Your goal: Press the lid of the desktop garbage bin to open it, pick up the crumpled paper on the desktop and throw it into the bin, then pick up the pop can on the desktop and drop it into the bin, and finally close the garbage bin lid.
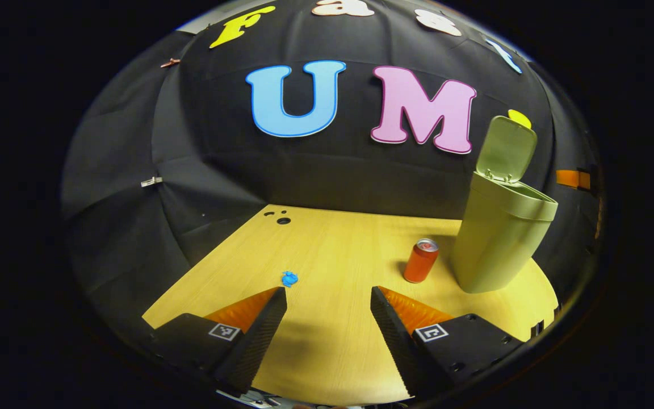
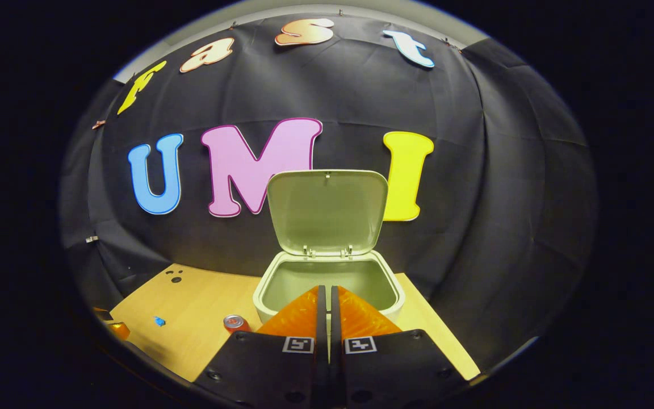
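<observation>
Left gripper view: our left gripper hangs over the wooden desktop w/ fingers wide apart, nothing btwn them. The crumpled paper, a small blue wad, lies just beyond the left finger. The pop can stands upright farther right, near the green bin but not touching. Bin lid is up.

Right gripper view: our right gripper sits in front of the bin's open mouth, fingers closed together, holding nothing. Lid stands upright behind the opening. Can is left of the bin; paper farther left on the desktop.
</observation>
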`<control>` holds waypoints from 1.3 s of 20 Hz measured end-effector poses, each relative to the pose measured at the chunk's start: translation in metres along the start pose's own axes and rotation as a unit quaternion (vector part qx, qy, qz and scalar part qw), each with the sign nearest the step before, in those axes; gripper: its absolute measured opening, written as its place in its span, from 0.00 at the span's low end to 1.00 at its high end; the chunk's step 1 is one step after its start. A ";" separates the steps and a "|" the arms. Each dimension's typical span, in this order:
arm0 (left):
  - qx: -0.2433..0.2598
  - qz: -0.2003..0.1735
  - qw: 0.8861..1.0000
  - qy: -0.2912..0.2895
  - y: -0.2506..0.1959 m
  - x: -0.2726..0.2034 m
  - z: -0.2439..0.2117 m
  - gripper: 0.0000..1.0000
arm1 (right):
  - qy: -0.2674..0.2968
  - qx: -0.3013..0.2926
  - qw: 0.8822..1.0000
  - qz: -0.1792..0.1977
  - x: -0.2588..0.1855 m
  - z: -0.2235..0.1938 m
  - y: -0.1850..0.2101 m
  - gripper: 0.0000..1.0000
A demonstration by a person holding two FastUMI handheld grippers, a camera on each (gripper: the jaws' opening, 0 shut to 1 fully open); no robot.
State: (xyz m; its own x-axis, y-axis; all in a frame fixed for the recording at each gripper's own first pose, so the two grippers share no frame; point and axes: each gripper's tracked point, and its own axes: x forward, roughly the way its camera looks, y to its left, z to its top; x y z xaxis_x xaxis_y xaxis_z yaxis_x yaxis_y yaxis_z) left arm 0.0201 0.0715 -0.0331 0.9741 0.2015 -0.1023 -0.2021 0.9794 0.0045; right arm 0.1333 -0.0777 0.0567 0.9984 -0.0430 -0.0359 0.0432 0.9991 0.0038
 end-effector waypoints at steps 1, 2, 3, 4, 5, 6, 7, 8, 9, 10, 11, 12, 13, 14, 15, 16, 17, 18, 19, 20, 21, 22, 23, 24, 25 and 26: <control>0.000 0.005 1.000 0.002 0.006 0.002 -0.002 0.96 | 0.004 0.003 1.000 0.002 -0.001 -0.003 0.001 0.05; 0.002 0.010 1.000 0.004 0.011 0.003 -0.004 0.96 | 0.009 0.005 1.000 0.004 -0.002 -0.008 0.004 0.05; 0.003 0.015 1.000 0.005 0.016 0.005 -0.006 0.96 | 0.015 0.006 1.000 0.006 -0.003 -0.013 0.006 0.05; 0.003 0.018 1.000 0.005 0.020 0.008 -0.007 0.96 | 0.021 0.006 1.000 0.009 -0.004 -0.018 0.008 0.02; 0.003 0.019 1.000 0.005 0.022 0.010 -0.010 0.96 | 0.024 0.006 1.000 0.011 -0.005 -0.022 0.009 0.05; 0.005 0.021 1.000 0.004 0.025 0.012 -0.011 0.96 | 0.026 0.005 1.000 0.013 -0.006 -0.026 0.009 0.05; 0.008 0.024 1.000 0.004 0.029 0.014 -0.013 0.96 | 0.029 0.004 0.999 0.014 -0.007 -0.029 0.010 0.05; 0.011 0.027 1.000 0.005 0.032 0.018 -0.015 0.96 | 0.032 0.004 0.999 0.016 -0.008 -0.032 0.011 0.05; 0.013 0.031 0.999 0.006 0.037 0.021 -0.016 0.96 | 0.034 0.004 0.999 0.016 -0.010 -0.035 0.012 0.05; 0.012 0.035 0.999 0.008 0.040 0.028 -0.017 0.96 | 0.033 0.008 0.999 0.016 -0.010 -0.036 0.012 0.05; 0.011 0.039 0.999 0.010 0.043 0.033 -0.019 0.96 | 0.032 0.013 0.999 0.016 -0.012 -0.037 0.013 0.05; 0.010 0.045 0.999 0.013 0.047 0.040 -0.019 0.96 | 0.032 0.018 0.999 0.016 -0.014 -0.042 0.014 0.05; 0.009 0.050 0.999 0.015 0.051 0.046 -0.022 0.96 | 0.035 0.022 0.999 0.016 -0.017 -0.047 0.014 0.07; 0.006 0.052 0.998 0.016 0.054 0.052 -0.022 0.96 | 0.040 0.025 0.999 0.018 -0.017 -0.052 0.015 0.12; 0.005 0.054 0.998 0.018 0.055 0.058 -0.022 0.96 | 0.048 0.026 0.998 0.021 -0.018 -0.058 0.016 0.28; 0.006 0.056 0.998 0.019 0.058 0.065 -0.022 0.96 | 0.057 0.027 0.998 0.022 -0.019 -0.065 0.016 0.38; 0.008 0.057 0.998 0.019 0.060 0.072 -0.022 0.96 | 0.063 0.027 0.997 0.021 -0.019 -0.069 0.015 0.53; 0.012 0.058 0.998 0.020 0.064 0.078 -0.022 0.96 | 0.068 0.028 0.997 0.021 -0.020 -0.074 0.013 0.67; 0.016 0.060 0.998 0.025 0.066 0.085 -0.026 0.96 | 0.073 0.030 0.997 0.018 -0.020 -0.079 0.013 0.89; 0.020 0.064 0.997 0.029 0.067 0.093 -0.029 0.96 | 0.078 0.030 0.996 0.015 -0.023 -0.087 0.014 0.95; 0.021 0.064 0.997 0.031 0.068 0.097 -0.032 0.96 | 0.083 0.029 0.996 0.008 -0.024 -0.094 0.012 0.99; 0.022 0.063 0.997 0.034 0.067 0.104 -0.033 0.96 | 0.091 0.029 0.995 0.005 -0.024 -0.102 0.012 0.98; 0.022 0.061 0.997 0.035 0.068 0.106 -0.037 0.96 | 0.101 0.031 0.994 0.004 -0.025 -0.109 0.013 0.99; 0.024 0.058 0.997 0.036 0.066 0.114 -0.039 0.95 | 0.110 0.033 0.993 0.002 -0.026 -0.116 0.014 0.99; 0.027 0.057 0.997 0.039 0.066 0.123 -0.041 0.95 | 0.117 0.035 0.992 0.002 -0.026 -0.121 0.015 0.98; 0.029 0.058 0.997 0.042 0.067 0.132 -0.042 0.95 | 0.125 0.036 0.992 0.001 -0.027 -0.125 0.015 0.98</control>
State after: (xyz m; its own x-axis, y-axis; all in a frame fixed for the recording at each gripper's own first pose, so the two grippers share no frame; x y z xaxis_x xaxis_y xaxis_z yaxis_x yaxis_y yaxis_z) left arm 0.1307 0.1626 -0.0881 0.9321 0.3139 -0.1807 -0.3043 0.9493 0.0794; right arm 0.1024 -0.0613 -0.0677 0.9591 -0.0298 -0.2815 0.0528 0.9958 0.0747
